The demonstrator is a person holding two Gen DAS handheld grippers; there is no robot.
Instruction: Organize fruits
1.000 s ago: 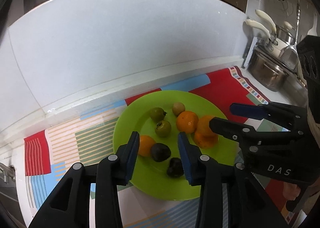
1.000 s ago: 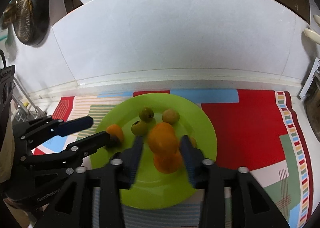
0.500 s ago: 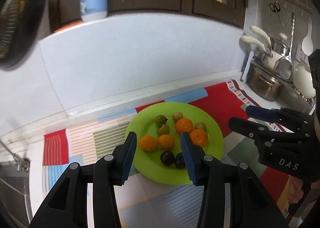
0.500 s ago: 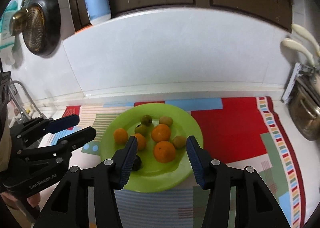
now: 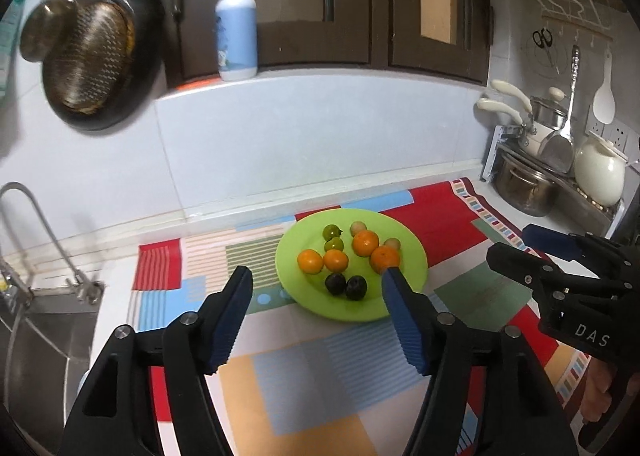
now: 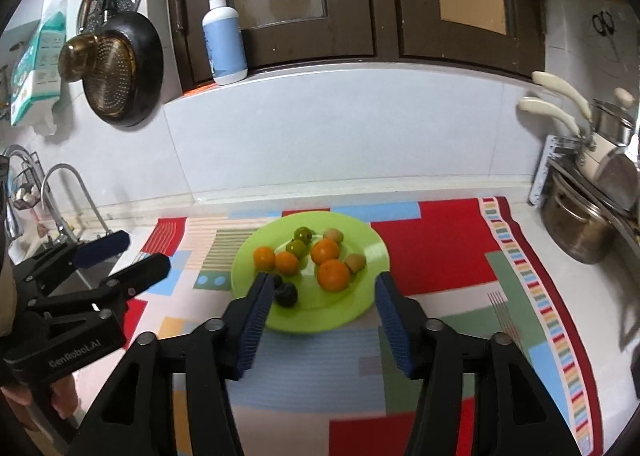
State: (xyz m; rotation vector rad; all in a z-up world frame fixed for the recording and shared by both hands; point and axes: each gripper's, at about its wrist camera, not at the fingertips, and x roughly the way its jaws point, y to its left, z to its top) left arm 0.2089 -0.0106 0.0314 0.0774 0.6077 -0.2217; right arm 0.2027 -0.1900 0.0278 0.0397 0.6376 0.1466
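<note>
**Both tongs drawn back from the fruit plate**

Both tongs have pulled back and up from the plate since the earlier frames, and their blue pads are now spread wider, with nothing held.

From the left wrist view, the left tongs (image 5: 316, 280) are spread open and empty above the patterned mat (image 5: 304, 384) on the counter (image 5: 472, 171). The green plate (image 5: 412, 256) lies on the mat beyond the pads. On it are four oranges (image 5: 335, 260), two green fruits (image 5: 331, 232), two dark plums (image 5: 335, 283) at the near side, and two small brownish fruits (image 5: 357, 227). The right tongs (image 5: 516, 242) appear at the right edge, also spread and empty.

From the right wrist view, the right tongs (image 6: 324, 284) are open, and the same plate (image 6: 376, 252) sits between and beyond the pads. One dark plum (image 6: 287, 294) lies just beside the left pad. The left tongs (image 6: 138, 256) are at the left, well apart from the plate, open. A pump bottle (image 6: 224, 43) stands on the ledge above.
</note>
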